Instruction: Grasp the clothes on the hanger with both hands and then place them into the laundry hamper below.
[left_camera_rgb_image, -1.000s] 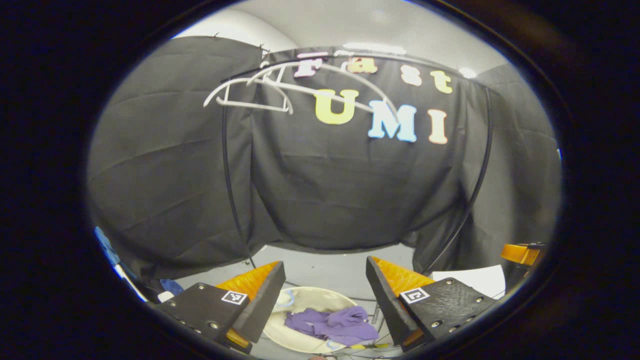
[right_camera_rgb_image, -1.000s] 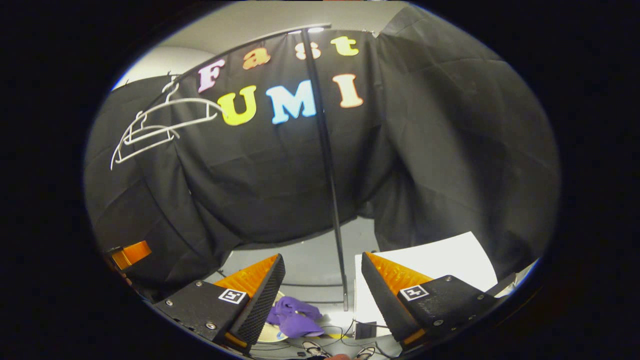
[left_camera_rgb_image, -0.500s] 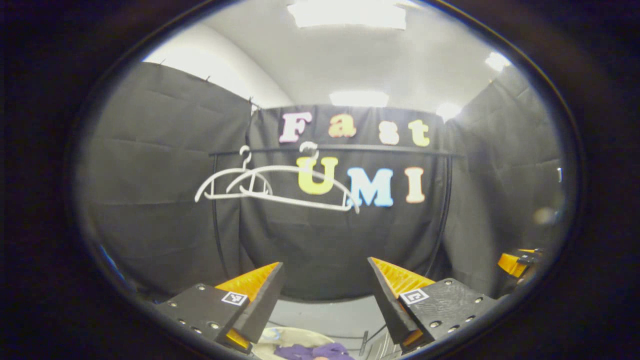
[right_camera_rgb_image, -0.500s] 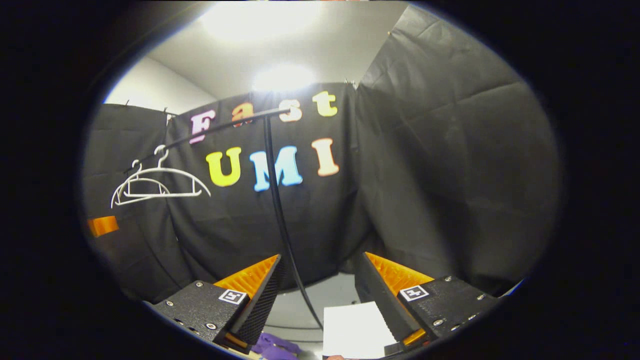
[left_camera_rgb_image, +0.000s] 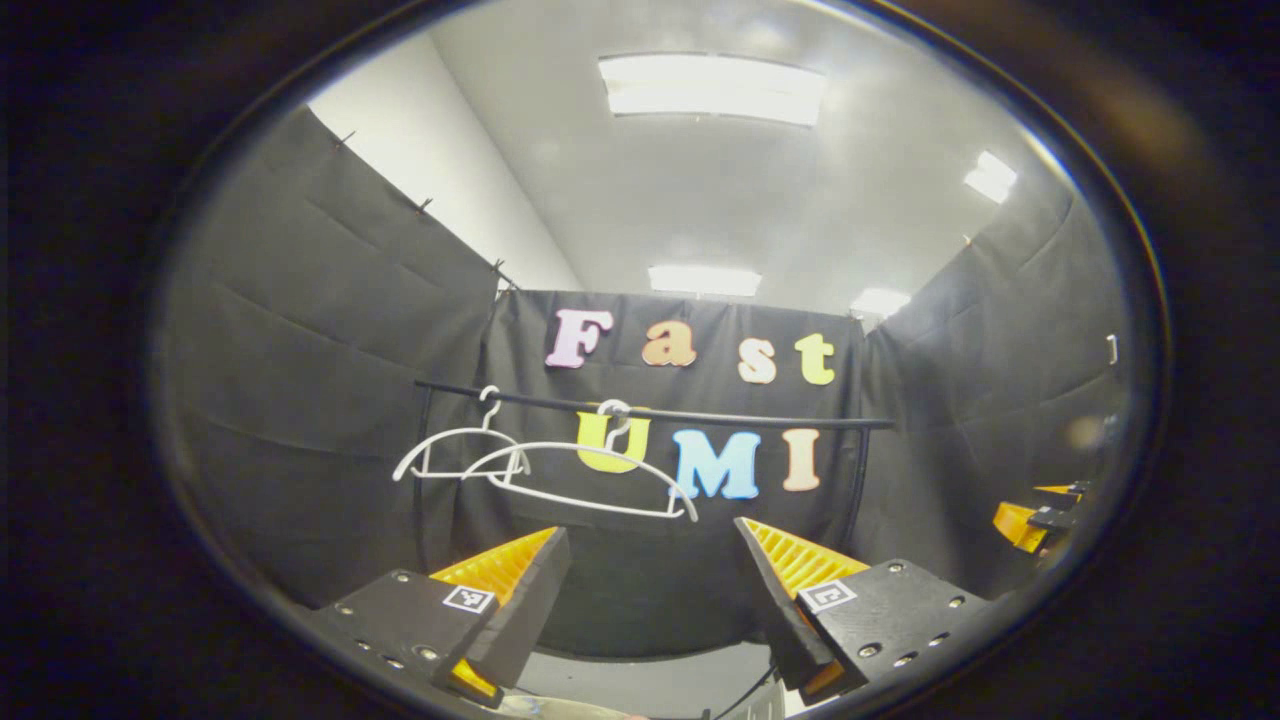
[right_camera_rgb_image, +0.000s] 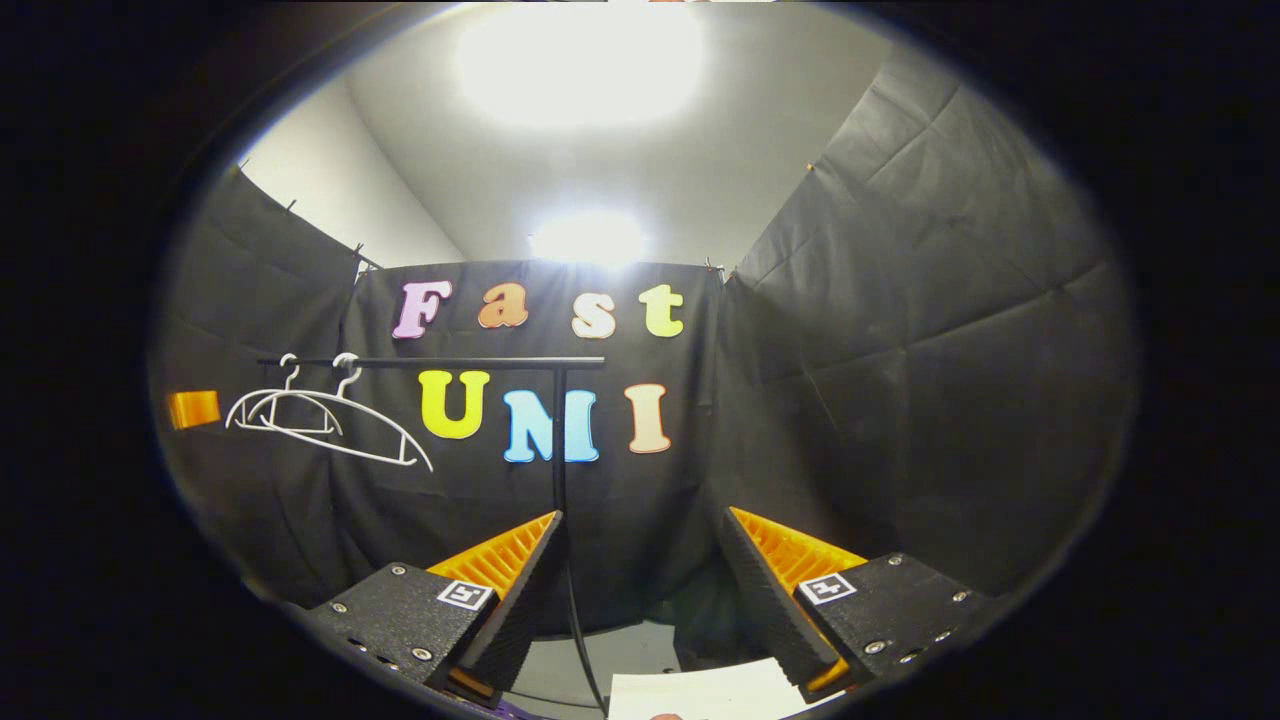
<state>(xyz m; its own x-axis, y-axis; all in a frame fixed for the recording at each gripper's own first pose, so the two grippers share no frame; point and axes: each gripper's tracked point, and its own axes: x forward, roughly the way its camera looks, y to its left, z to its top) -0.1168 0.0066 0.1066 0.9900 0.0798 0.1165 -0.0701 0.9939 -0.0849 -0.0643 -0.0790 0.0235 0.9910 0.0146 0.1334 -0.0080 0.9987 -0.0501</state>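
- In the left gripper view, the left gripper (left_camera_rgb_image: 652, 585) stands at the bottom with its two fingers spread wide and nothing between them: the jaws are released.
- In the right gripper view, the right gripper (right_camera_rgb_image: 640, 575) is likewise spread wide and grips nothing.
- A sliver of pale floor (left_camera_rgb_image: 640, 685) shows just below and between the left gripper's fingers; in the right gripper view a white sheet (right_camera_rgb_image: 700, 695) lies at the bottom edge between the fingers.
- A thin strip of purple cloth (right_camera_rgb_image: 520, 708), which may be the clothes, peeks out at the very bottom edge of the right gripper view, under the left-hand finger; too little shows to tell what it lies in.
- Farther off, a black rail (left_camera_rgb_image: 650, 411) runs across in front of the black booth wall (left_camera_rgb_image: 300, 400), carried on a black upright post (right_camera_rgb_image: 560, 450).
- Two white hangers (left_camera_rgb_image: 545, 470) hang from the rail toward its left end, side by side and bare of any garment.
- At the right edge of the left gripper view, the other gripper shows partly, near the wall.
- Above, the white ceiling (left_camera_rgb_image: 700, 190) carries lit light panels (left_camera_rgb_image: 712, 88).
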